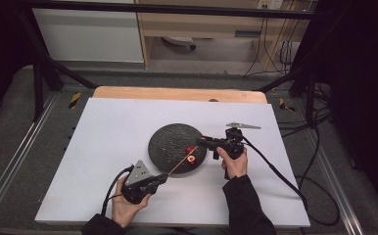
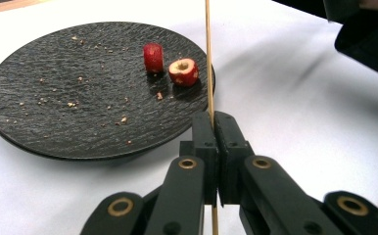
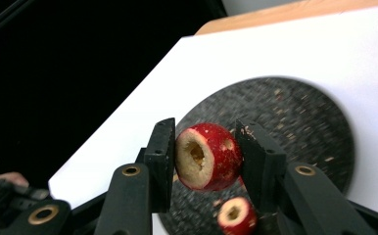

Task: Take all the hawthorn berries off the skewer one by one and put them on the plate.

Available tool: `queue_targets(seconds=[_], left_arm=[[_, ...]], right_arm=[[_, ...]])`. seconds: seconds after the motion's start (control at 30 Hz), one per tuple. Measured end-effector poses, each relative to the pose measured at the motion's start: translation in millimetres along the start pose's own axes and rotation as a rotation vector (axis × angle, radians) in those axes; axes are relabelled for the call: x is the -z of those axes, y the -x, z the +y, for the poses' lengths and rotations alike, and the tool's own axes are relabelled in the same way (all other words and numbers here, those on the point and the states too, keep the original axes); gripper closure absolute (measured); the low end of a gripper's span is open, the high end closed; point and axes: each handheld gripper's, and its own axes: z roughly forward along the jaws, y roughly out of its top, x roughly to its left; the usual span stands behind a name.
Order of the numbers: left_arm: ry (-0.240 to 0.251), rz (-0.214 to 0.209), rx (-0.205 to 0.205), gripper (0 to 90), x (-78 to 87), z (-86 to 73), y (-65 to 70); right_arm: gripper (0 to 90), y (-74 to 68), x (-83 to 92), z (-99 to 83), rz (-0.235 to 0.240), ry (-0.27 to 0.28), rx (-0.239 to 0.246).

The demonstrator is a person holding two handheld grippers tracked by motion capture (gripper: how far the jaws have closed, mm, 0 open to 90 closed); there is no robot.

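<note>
Lab rig: black frame (image 1: 40, 73) round table (image 1: 104, 127), cables (image 1: 275, 49), grey carpet.

The plate (image 2: 69, 98) looked like dark, matt, rough-textured stone, crumb-flecked. The skewer (image 2: 208, 58) was pale, smooth wood. The cored red fruit (image 3: 209, 155) had glossy skin and dull, pithy flesh. The table (image 1: 108, 132) carried a matt white sheet.

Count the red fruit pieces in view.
3 red fruit pieces: one clamped in the right gripper, two side by side on the black plate, near the skewer in the left gripper. More may hide behind the jaws.
</note>
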Motion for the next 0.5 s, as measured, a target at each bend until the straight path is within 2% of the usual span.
queue_targets(seconds=[0.23,0.5], left_arm=[[-0.005,0.003,-0.001,88.0,1.7,-1.2,-1.4],[0.005,0.024,0.021,88.0,9.5,-2.1,-10.6]], right_arm=[[61.1,10.7,11.7,20.5,-0.06,0.051,0.002],[61.1,17.3,18.0,29.7,-0.115,0.074,0.022]])
